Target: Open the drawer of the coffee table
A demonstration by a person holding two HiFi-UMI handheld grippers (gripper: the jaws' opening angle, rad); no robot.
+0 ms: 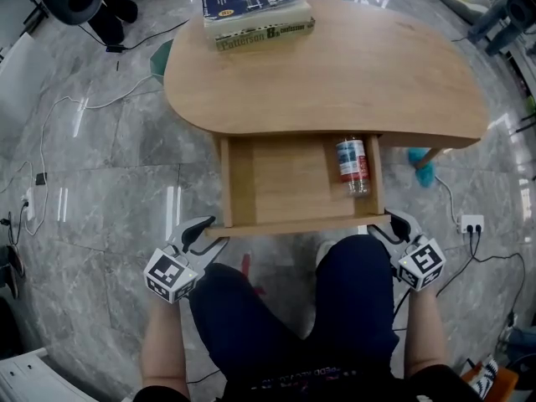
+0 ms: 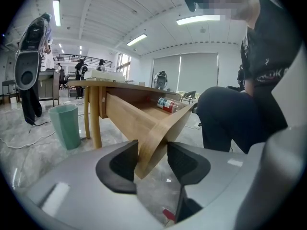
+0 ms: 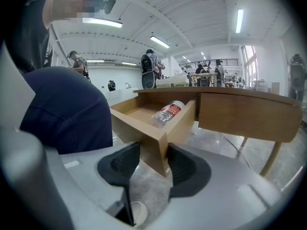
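Observation:
The wooden coffee table (image 1: 335, 74) has its drawer (image 1: 276, 182) pulled out toward me. A plastic bottle (image 1: 353, 164) with a red and blue label lies on its side at the drawer's right. My left gripper (image 1: 209, 229) is shut on the drawer's front left corner; in the left gripper view the wooden corner (image 2: 153, 143) sits between the pads of that gripper (image 2: 152, 159). My right gripper (image 1: 387, 223) is shut on the front right corner, and the right gripper view shows that corner (image 3: 158, 150) between the right gripper's (image 3: 154, 162) pads, with the bottle (image 3: 168, 112) behind it.
Two thick books (image 1: 255, 11) lie stacked on the tabletop's far left. My knees (image 1: 293, 308) are just in front of the drawer. A green bin (image 2: 67, 126) stands on the marble floor beyond the table. Cables and a power strip (image 1: 471, 223) lie on the floor at the right.

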